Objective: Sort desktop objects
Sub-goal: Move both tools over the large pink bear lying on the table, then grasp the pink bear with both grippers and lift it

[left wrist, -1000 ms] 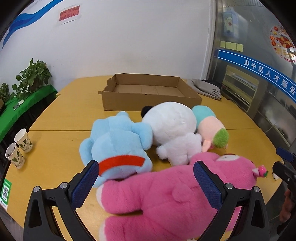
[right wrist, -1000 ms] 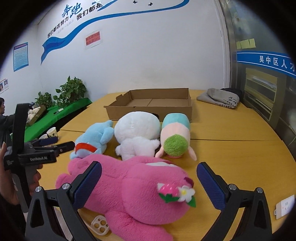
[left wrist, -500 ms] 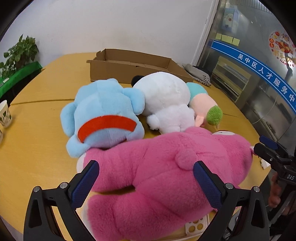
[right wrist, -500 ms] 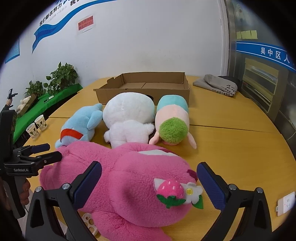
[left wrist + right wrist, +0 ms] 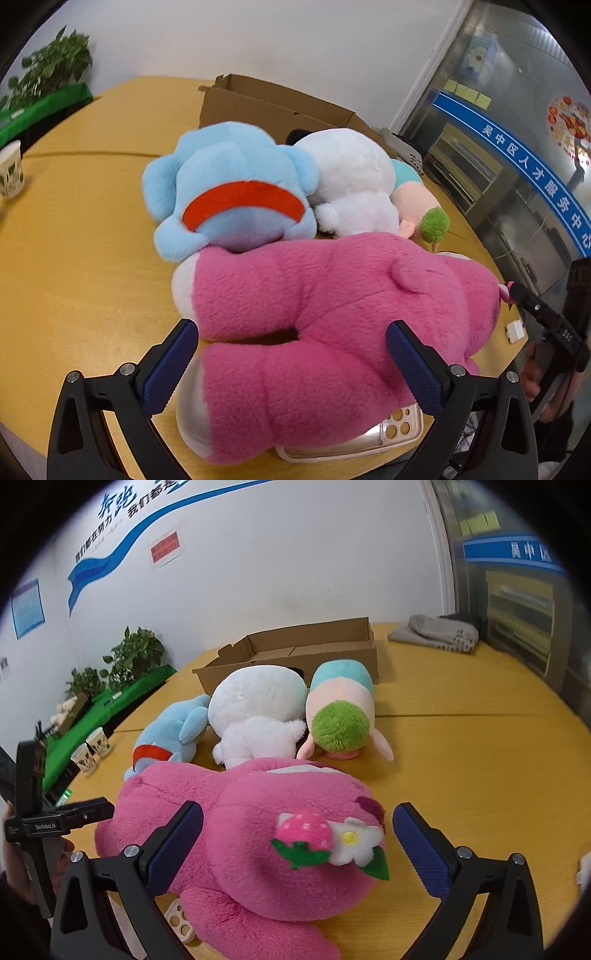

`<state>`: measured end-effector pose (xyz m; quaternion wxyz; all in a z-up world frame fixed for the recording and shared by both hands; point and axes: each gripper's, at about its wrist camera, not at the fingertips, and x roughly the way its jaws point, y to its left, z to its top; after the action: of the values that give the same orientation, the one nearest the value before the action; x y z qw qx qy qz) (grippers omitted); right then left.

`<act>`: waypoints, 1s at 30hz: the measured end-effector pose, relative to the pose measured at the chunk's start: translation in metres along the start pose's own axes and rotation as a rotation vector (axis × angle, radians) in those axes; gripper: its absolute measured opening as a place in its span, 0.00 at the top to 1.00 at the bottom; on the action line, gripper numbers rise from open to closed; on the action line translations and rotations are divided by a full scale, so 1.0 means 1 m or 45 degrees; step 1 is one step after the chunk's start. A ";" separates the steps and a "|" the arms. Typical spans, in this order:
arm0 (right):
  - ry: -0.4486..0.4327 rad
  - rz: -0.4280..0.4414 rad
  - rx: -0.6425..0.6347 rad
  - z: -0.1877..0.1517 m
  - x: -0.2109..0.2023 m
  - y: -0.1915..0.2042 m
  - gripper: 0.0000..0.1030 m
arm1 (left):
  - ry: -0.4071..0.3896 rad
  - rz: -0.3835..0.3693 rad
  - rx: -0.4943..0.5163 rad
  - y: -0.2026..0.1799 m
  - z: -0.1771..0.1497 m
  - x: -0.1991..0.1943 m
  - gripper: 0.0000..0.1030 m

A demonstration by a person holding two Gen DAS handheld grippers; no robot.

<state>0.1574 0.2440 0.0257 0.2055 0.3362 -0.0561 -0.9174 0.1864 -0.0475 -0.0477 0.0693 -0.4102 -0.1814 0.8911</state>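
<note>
While both claws stand spread wide, the left claw (image 5: 291,363) straddles the pink plush's (image 5: 332,314) legs and the right claw (image 5: 297,842) its head, neither gripping. Plush lies at the surface's (image 5: 480,768) near edge, atop a clear phone case (image 5: 369,439).

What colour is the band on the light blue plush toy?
Red, on the blue plush toy; clearest in the left wrist view.

A white wall (image 5: 295,572) with a blue painted ribbon (image 5: 122,550) and a red notice (image 5: 165,548) stands behind the yellow wooden table (image 5: 461,746). Potted plants (image 5: 133,657) line the left; glass doors (image 5: 517,147) stand on the right.
</note>
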 end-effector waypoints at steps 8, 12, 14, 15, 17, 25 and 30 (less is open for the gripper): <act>0.002 0.080 0.018 -0.015 0.036 -0.006 0.00 | -0.014 -0.120 -0.051 0.015 -0.004 0.017 0.00; -0.028 0.080 0.032 -0.014 0.037 -0.011 0.01 | -0.013 -0.154 -0.054 0.017 -0.004 0.019 0.00; -0.047 0.088 0.030 -0.014 0.035 -0.014 0.01 | -0.013 -0.153 -0.050 0.020 -0.005 0.016 0.00; -0.057 0.093 0.026 -0.014 0.034 -0.016 0.01 | -0.017 -0.136 -0.047 0.022 -0.007 0.013 0.00; -0.051 0.131 0.048 -0.015 0.036 -0.021 0.01 | -0.013 -0.120 -0.050 0.026 -0.010 0.011 0.00; -0.029 0.194 0.109 -0.022 0.046 -0.028 0.10 | 0.011 -0.188 -0.124 0.030 -0.025 0.020 0.05; -0.054 0.189 0.099 -0.028 0.041 -0.024 0.31 | -0.007 -0.162 -0.182 0.038 -0.032 0.011 0.51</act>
<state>0.1391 0.2498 -0.0255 0.2585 0.3193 -0.1209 -0.9036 0.2043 -0.0714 -0.0891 0.0956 -0.3993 -0.2705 0.8708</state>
